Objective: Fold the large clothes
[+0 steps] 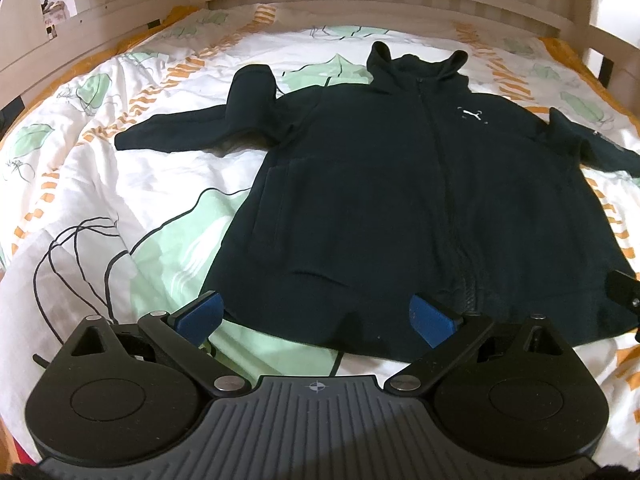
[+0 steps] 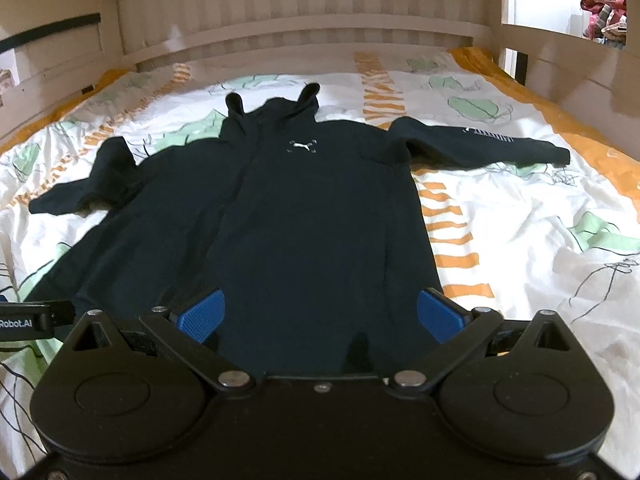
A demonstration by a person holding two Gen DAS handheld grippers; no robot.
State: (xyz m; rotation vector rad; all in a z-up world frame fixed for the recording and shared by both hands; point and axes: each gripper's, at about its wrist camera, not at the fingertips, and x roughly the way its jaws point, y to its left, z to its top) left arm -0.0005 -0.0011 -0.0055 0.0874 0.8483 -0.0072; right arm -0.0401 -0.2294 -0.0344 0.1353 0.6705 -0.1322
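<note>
A dark navy zip hoodie [image 1: 400, 200] lies flat, front up, on the bed, hood toward the headboard and sleeves spread out; it also shows in the right wrist view [image 2: 304, 232]. My left gripper [image 1: 320, 318] is open and empty, its blue pads just above the hoodie's bottom hem near the left corner. My right gripper [image 2: 322, 316] is open and empty over the hem's right part. The left sleeve [image 1: 192, 128] is bunched at the shoulder. The right sleeve [image 2: 480, 144] lies straight out with white lettering. The right gripper's edge shows in the left wrist view [image 1: 622, 292].
The bed has a white duvet [image 1: 100, 184] with green leaf and orange stripe print, wrinkled at the left. A cream wooden headboard [image 2: 300, 24] and side rails [image 2: 560, 64] enclose the bed. Part of the left gripper shows at the left edge [image 2: 28, 318].
</note>
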